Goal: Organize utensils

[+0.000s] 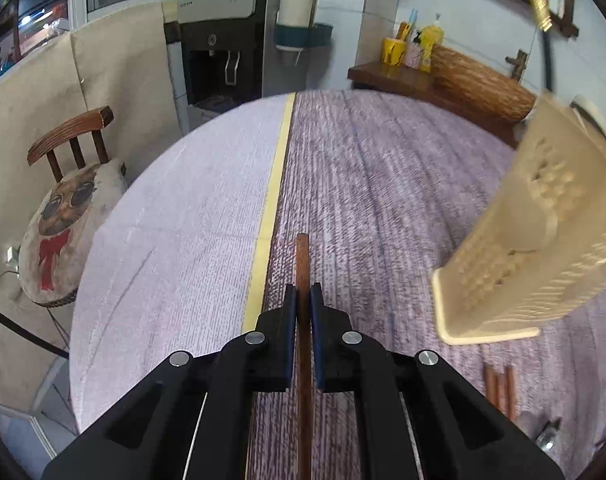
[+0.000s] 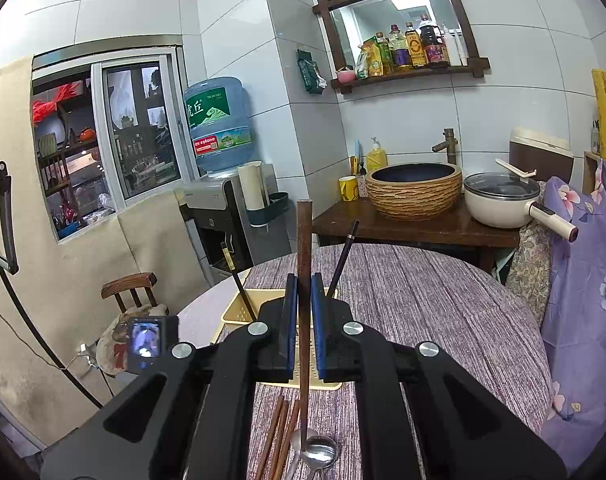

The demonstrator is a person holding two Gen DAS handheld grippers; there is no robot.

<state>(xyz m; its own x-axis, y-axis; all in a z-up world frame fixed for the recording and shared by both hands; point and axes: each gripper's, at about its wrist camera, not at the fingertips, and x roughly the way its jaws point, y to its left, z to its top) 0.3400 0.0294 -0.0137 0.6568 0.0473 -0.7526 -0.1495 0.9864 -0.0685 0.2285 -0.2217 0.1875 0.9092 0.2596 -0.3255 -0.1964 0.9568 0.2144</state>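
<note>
Left gripper (image 1: 303, 294) clamps one brown chopstick (image 1: 302, 258) above the cloth, likely bound for the beige utensil basket (image 1: 539, 240) at right. Right gripper (image 2: 303, 286) pinches another chopstick (image 2: 304, 240) upright. Spare chopsticks (image 2: 279, 432) and spoons (image 2: 321, 450) lie below; basket just beyond.

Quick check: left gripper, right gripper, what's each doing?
Left gripper: shut on a brown chopstick.
Right gripper: shut on a brown chopstick.
</note>
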